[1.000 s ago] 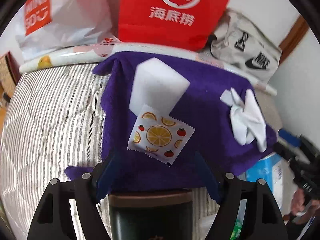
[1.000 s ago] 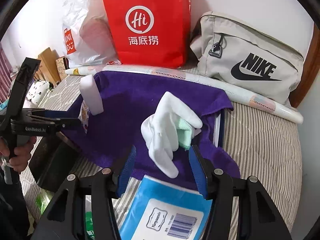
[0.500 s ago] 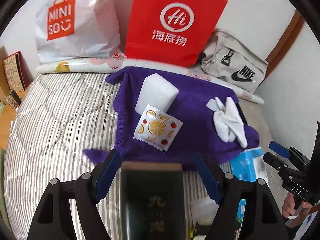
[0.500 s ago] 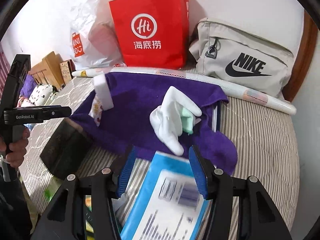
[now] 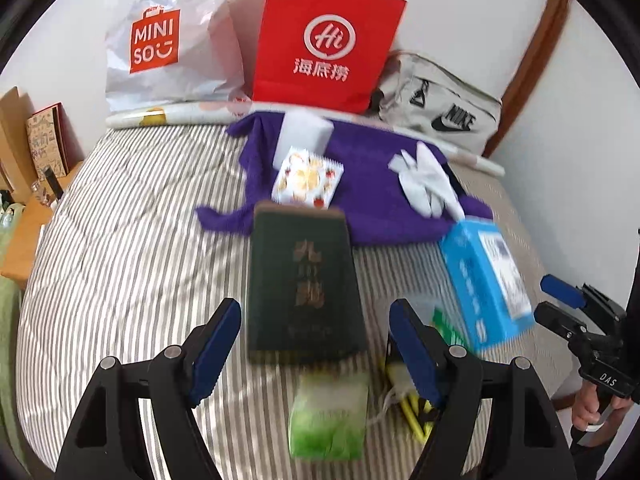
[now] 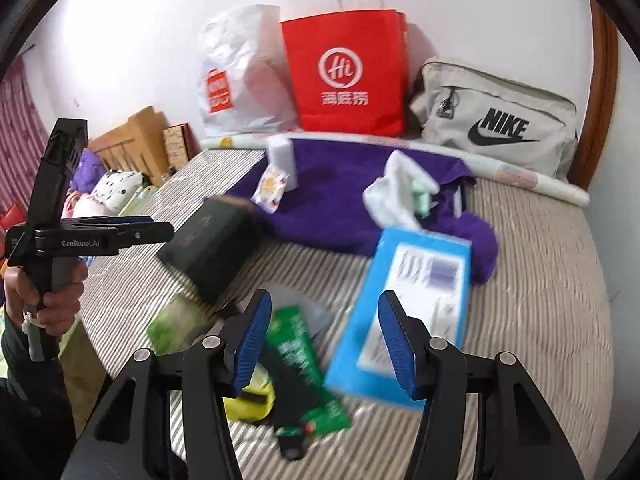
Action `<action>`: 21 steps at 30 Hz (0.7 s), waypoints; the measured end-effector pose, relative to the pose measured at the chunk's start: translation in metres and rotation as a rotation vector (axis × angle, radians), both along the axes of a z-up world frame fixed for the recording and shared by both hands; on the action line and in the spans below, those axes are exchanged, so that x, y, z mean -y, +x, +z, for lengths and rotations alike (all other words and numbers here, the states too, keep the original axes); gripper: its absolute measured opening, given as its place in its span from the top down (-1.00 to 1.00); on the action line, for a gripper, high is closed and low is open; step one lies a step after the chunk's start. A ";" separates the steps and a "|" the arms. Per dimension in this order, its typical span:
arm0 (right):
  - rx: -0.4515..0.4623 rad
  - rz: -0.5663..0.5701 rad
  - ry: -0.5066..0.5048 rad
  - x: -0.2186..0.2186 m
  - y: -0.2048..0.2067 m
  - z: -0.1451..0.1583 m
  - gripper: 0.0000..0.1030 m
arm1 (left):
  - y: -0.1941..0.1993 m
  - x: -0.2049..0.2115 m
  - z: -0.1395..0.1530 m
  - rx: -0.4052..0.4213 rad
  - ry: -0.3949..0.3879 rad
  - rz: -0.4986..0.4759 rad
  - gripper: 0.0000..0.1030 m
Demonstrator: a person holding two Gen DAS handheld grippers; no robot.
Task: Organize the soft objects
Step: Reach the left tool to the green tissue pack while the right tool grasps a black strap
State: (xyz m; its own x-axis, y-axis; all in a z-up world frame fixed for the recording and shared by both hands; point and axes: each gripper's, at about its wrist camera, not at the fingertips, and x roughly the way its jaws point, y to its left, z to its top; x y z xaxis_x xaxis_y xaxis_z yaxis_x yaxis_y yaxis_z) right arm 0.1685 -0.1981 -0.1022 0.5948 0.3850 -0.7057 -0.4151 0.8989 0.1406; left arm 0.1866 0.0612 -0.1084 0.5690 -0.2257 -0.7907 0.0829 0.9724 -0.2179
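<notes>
We hold both tools released over the striped bed (image 5: 120, 248): the left tool (image 5: 316, 344) hangs above a dark green box (image 5: 304, 280), the right tool (image 6: 320, 340) above a blue box (image 6: 416, 304), and neither grips anything. The soft things lie on the purple towel (image 5: 360, 184) near the bags: a white sponge (image 5: 306, 134), a fruit-print packet (image 5: 308, 180) touching it, and white gloves (image 5: 426, 180) further right.

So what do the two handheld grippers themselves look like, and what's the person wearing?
Both the left gripper and right gripper are black with blue-padded jaws and silver bolts. Seen side-on, white lettering marks each body. The sleeve is dark.
</notes>
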 end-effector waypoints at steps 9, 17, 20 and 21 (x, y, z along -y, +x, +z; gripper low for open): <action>-0.010 0.056 -0.009 -0.018 -0.036 -0.024 -0.07 | -0.041 0.010 -0.045 -0.063 0.022 -0.069 -0.45; -0.026 0.118 -0.073 -0.038 -0.033 -0.044 -0.07 | -0.045 0.025 -0.080 -0.106 0.114 -0.088 -0.47; -0.026 0.143 -0.116 -0.048 -0.028 -0.050 -0.07 | -0.052 0.019 -0.082 -0.088 0.133 -0.085 -0.47; -0.023 0.150 -0.131 -0.051 -0.028 -0.052 -0.07 | -0.053 0.016 -0.081 -0.090 0.135 -0.083 -0.47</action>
